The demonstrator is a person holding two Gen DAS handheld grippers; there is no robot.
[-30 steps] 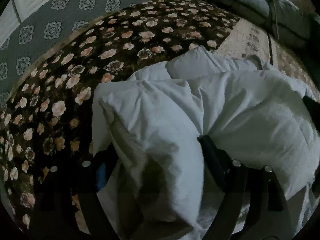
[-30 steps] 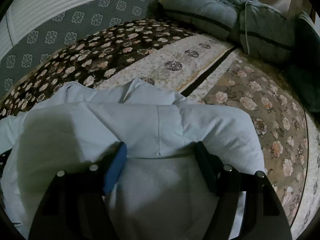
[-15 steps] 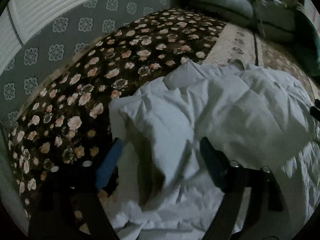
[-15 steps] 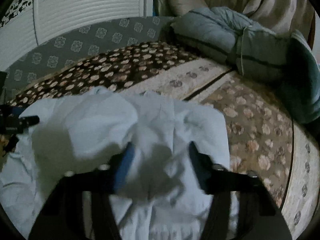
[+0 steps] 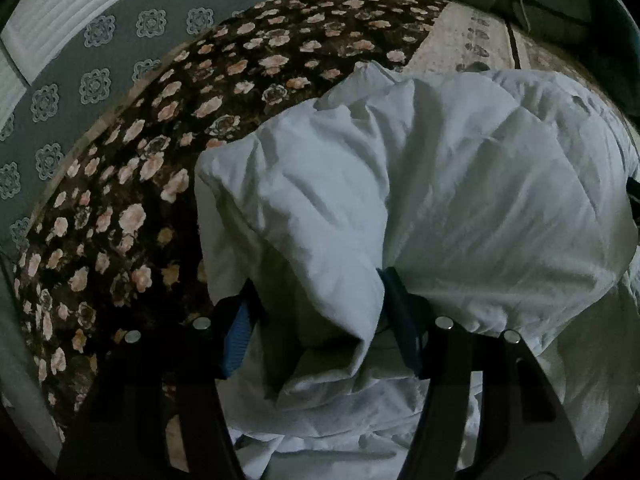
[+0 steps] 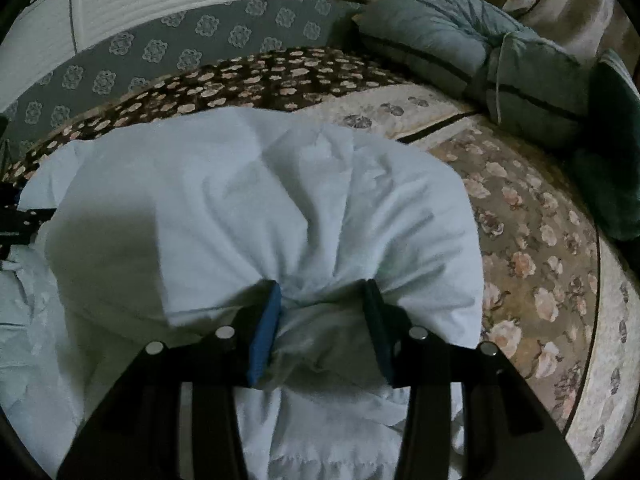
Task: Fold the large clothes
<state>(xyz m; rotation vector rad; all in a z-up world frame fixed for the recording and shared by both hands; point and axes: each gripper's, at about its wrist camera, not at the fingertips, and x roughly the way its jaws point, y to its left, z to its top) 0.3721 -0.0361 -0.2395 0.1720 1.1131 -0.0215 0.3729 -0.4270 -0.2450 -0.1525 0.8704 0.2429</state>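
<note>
Right wrist view: right claw (image 6: 320, 320) pinching a bunched fold of the pale blue garment (image 6: 248, 200), cloth gathered tight between the blue pads, creases fanning forward from the grip. Left wrist view: left claw (image 5: 316, 316) straddling a thick fold of the same garment (image 5: 460, 200), jaws just closing, right pad pressed into the cloth, left pad (image 5: 236, 336) seemingly just clear of it, so grip not yet certain. Garment heaped on the bed, on the flowered bedspread (image 5: 132, 184), bulk lying ahead of both claws, long axis running side to side between them. Edge of the left claw (image 6: 20, 220) visible at the far left of the right view, so both claws near the same near edge. Probable next move: carrying that edge forward over the bulk. Ahead lie grey-green pillows (image 6: 460, 52) and a dark green cushion (image 6: 612, 152), well apart; nothing on the bedspread in the way.
</note>
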